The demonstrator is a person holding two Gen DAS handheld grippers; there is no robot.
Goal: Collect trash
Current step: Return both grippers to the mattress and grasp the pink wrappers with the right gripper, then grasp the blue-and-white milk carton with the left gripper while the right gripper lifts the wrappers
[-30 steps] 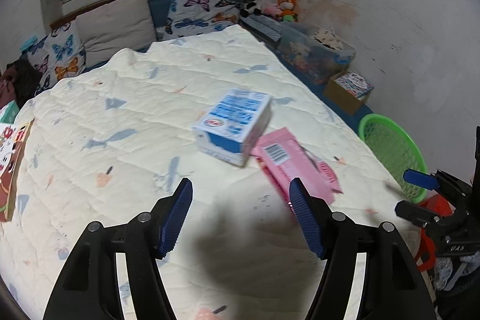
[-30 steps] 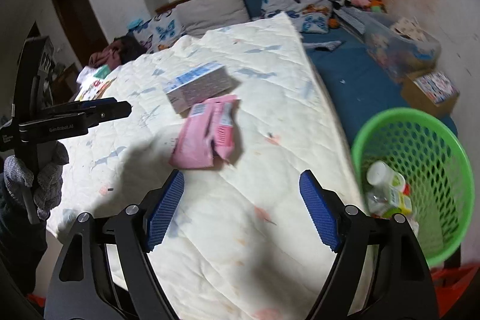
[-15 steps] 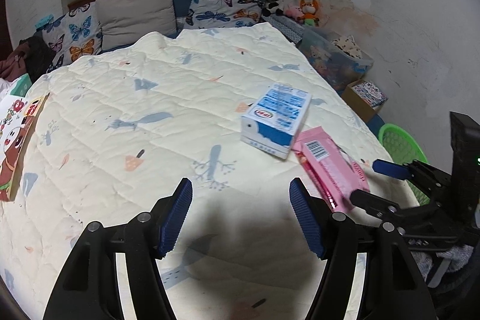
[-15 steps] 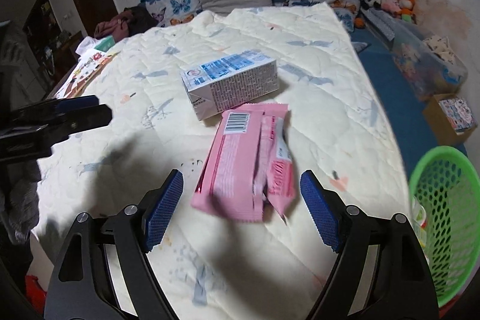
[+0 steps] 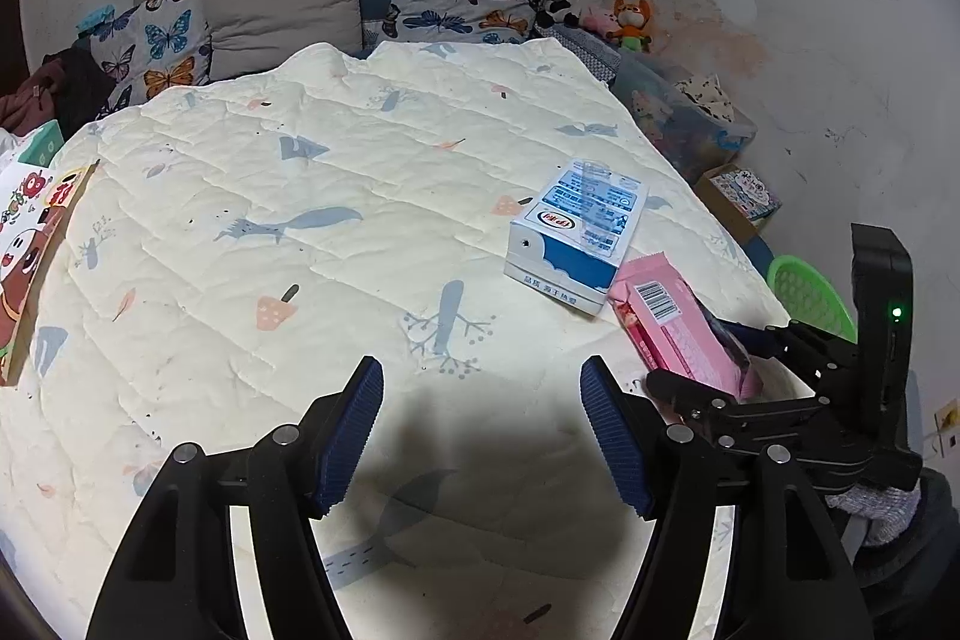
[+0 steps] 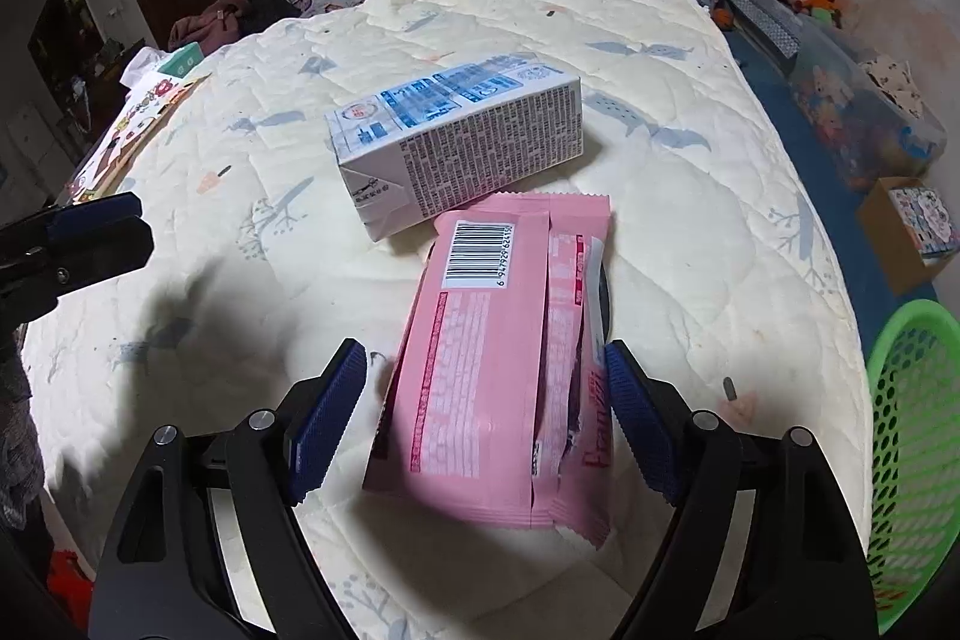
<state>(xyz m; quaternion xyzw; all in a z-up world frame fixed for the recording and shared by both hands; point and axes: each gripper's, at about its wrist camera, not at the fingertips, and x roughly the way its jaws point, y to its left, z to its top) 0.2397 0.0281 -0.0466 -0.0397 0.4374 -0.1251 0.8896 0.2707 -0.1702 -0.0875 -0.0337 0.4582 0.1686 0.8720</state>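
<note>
Surroundings: a cream quilt [image 6: 690,244] is covering the bed, with butterfly pillows [image 5: 462,1] and a grey cushion [image 5: 279,13] lying at its head and stuffed toys [image 5: 591,4] sitting by the wall.
Basket: a green mesh basket [image 6: 912,436] is standing off the quilt's right edge, well apart from the trash.
In the way: a blue-and-white carton [image 6: 462,136] is lying on its side just beyond the pink wrapper [image 6: 498,376], its near corner touching or nearly touching the wrapper's far end.
Trash: the pink wrapper is lying flat on the quilt, barcode side up, near the right edge.
Right gripper [image 6: 483,415]: it is pointing steeply down, straddling the wrapper's near half; its jaws have just been closing slightly, the right pad is sitting at the wrapper's edge and the left pad is standing clear, so nothing is clamped.
Left gripper [image 5: 480,430]: it is hanging over bare quilt to the left of the trash, tilted down, jaws spread apart and holding nothing.
</note>
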